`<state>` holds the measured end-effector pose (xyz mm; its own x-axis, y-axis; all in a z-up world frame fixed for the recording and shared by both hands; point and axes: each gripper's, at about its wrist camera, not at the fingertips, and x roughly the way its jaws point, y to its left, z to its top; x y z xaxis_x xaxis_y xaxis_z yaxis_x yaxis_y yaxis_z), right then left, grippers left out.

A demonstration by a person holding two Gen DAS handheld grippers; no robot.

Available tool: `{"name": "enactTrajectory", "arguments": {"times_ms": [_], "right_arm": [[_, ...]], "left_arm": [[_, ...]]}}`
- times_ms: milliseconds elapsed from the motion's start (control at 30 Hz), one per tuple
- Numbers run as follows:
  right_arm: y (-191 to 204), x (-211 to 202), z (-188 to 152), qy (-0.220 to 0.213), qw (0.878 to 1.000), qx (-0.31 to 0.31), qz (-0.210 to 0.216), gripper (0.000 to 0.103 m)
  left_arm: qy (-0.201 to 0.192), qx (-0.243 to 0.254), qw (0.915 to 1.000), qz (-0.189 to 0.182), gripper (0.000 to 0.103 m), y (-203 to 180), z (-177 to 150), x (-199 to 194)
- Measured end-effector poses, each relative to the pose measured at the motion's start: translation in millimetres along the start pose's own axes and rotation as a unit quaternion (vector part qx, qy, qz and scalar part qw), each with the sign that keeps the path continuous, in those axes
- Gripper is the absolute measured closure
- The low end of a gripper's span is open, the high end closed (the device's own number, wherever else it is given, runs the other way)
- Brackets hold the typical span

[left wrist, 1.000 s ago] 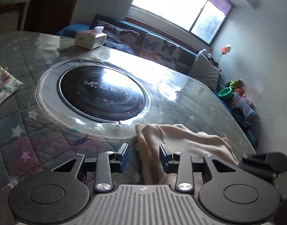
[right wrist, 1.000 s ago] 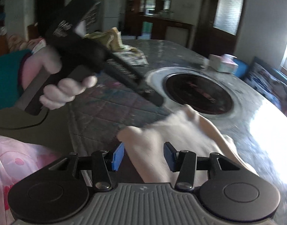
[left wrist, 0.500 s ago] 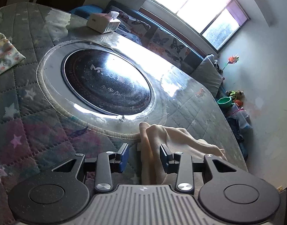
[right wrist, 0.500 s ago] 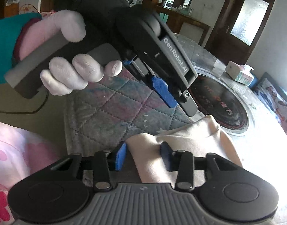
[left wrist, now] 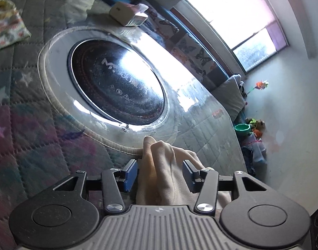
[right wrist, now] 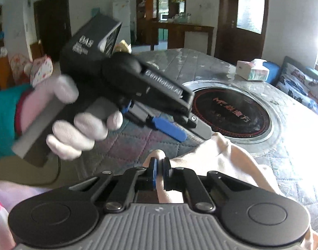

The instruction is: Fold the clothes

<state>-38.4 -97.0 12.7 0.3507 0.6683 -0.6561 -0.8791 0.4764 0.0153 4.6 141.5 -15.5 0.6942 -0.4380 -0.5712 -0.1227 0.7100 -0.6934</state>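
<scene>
Here, in the left wrist view, the left gripper [left wrist: 160, 174] has its jaws opening, with a bunched fold of the cream garment [left wrist: 165, 166] rising between them; the blue pad on the left side sits just beside the cloth, while the right pad stands apart from it. The garment lies on the quilted table cover [left wrist: 34, 137], touching the near rim of the round black cooktop [left wrist: 117, 83]. Beyond the cooktop, a tissue box [left wrist: 127, 16] stands on the far part of the table. A patterned cloth [left wrist: 7, 29] lies to the cooktop's far left.

In the right wrist view, the right gripper [right wrist: 159, 171] is clamped together on a pinch of the cream garment [right wrist: 227, 154], which spreads from the jaws toward the near edge of the cooktop [right wrist: 231, 114]. The left gripper [right wrist: 188, 133], held in a white-gloved hand [right wrist: 80, 120], points down at the garment's corner on the cooktop's near side. The tissue box [right wrist: 252, 69] stands behind the cooktop.
</scene>
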Motion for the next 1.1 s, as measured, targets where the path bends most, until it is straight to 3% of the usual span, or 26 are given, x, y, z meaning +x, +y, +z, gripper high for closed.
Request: {"name": "enactTrajectory", "arguments": {"times_ms": [167, 367, 500, 567, 700, 867, 967, 1100], "right_arm": [[-7, -10, 0, -0.013, 1.0, 0.02, 0.004, 0.099], [-16, -20, 2, -0.031, 0.999, 0.034, 0.004, 0.099], [-21, -25, 2, -0.043, 0.998, 0.045, 0.004, 0.099], [-24, -27, 3, -0.049, 0.998, 0.048, 0.003, 0.099], [-27, -30, 3, -0.055, 0.997, 0.054, 0.004, 0.099], [-33, -34, 3, -0.064, 0.996, 0.064, 0.0, 0.099], [-35, -35, 3, -0.067, 0.995, 0.067, -0.001, 0.099], [-38, -33, 2, -0.068, 0.995, 0.068, 0.003, 0.099]], "left_arm": [[0.006, -0.042, 0.9989, -0.018, 0.046, 3, -1, 5], [-0.002, -0.079, 0.9969, -0.007, 0.045, 5, -5, 6], [-0.008, -0.096, 0.9951, -0.019, 0.035, 7, -7, 4], [-0.002, -0.104, 0.9942, -0.029, 0.035, 6, -9, 8], [0.012, -0.13, 0.9907, -0.039, 0.035, 8, -13, 15], [-0.004, -0.179, 0.9829, -0.042, 0.035, 19, -18, 8], [-0.018, -0.175, 0.9833, -0.046, 0.034, 20, -21, 3], [0.001, -0.164, 0.9843, -0.065, 0.033, 15, -23, 13]]}}
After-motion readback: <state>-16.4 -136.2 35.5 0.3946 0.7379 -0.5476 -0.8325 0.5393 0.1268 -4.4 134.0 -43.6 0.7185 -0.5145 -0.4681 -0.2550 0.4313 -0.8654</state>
